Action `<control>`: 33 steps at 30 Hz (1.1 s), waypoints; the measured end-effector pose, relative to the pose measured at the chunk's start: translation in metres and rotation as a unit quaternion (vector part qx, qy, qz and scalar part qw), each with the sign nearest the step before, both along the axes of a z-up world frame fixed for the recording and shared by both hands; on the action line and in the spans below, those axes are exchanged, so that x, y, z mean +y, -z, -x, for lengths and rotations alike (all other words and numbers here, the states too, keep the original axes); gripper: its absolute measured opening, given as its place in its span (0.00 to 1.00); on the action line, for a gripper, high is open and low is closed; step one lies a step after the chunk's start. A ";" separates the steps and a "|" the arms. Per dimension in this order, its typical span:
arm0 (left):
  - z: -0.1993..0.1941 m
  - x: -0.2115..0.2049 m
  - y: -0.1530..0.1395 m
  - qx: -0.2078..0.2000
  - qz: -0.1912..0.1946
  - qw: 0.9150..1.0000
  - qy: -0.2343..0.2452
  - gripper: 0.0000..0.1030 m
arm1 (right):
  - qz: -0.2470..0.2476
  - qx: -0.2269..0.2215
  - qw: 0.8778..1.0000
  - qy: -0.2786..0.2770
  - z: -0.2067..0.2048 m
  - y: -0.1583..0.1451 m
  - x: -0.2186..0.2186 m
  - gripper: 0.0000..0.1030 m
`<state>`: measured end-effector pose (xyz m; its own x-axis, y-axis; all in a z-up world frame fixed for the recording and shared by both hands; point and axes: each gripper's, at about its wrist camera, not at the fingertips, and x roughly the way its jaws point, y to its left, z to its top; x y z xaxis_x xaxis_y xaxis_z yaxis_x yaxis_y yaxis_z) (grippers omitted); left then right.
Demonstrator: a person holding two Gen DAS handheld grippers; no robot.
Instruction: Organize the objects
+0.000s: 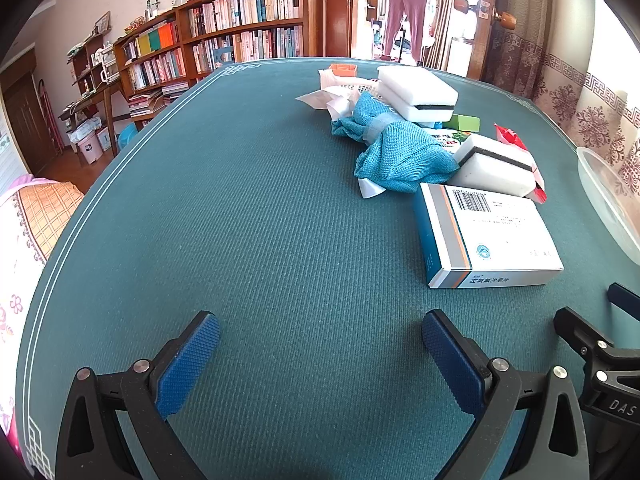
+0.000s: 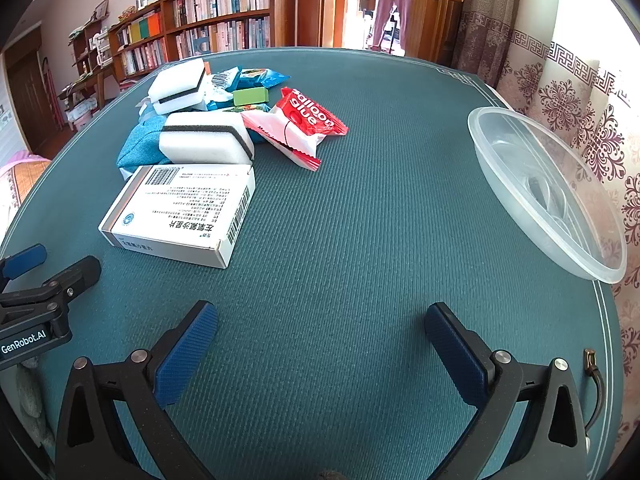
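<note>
A pile of loose items lies on the green table (image 1: pixel 248 216). Nearest is a white medicine box (image 1: pixel 486 236) (image 2: pixel 182 210). Behind it sit two white sponges with dark bands (image 1: pixel 498 168) (image 2: pixel 206 140) (image 1: pixel 418 92) (image 2: pixel 180 86), a teal cloth (image 1: pixel 400 154) (image 2: pixel 138 146), a red-and-white packet (image 2: pixel 298 126), a small green block (image 1: pixel 464 122) (image 2: pixel 250 96) and crumpled white paper (image 1: pixel 332 98). A clear plastic bowl (image 2: pixel 548 192) (image 1: pixel 608 204) stands at the right. My left gripper (image 1: pixel 320 332) hangs open over bare cloth, short of the box. My right gripper (image 2: pixel 322 326) is open too, empty, between box and bowl.
The table's edge (image 1: pixel 52 264) curves round at the left, a patterned bed cover (image 1: pixel 28 216) beyond it. Bookshelves (image 1: pixel 224 36) and an open doorway (image 1: pixel 408 12) stand behind the table. A patterned curtain (image 2: pixel 580 92) hangs close along the right side. A cable end (image 2: pixel 592 364) lies near the right edge.
</note>
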<state>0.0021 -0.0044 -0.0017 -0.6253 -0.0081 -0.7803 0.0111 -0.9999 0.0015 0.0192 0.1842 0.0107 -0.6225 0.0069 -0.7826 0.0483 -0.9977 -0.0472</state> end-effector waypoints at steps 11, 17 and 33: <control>-0.001 0.001 0.000 0.001 -0.004 1.000 0.007 1.00 | -0.001 -0.001 1.000 -0.002 0.001 0.001 -0.001 1.00; -0.003 0.004 -0.002 0.005 -0.021 0.999 0.040 1.00 | -0.004 -0.010 0.999 -0.044 -0.001 0.000 0.001 1.00; 0.013 0.027 -0.011 -0.012 -0.058 0.994 0.090 1.00 | -0.001 -0.009 0.998 -0.063 -0.013 -0.001 0.002 1.00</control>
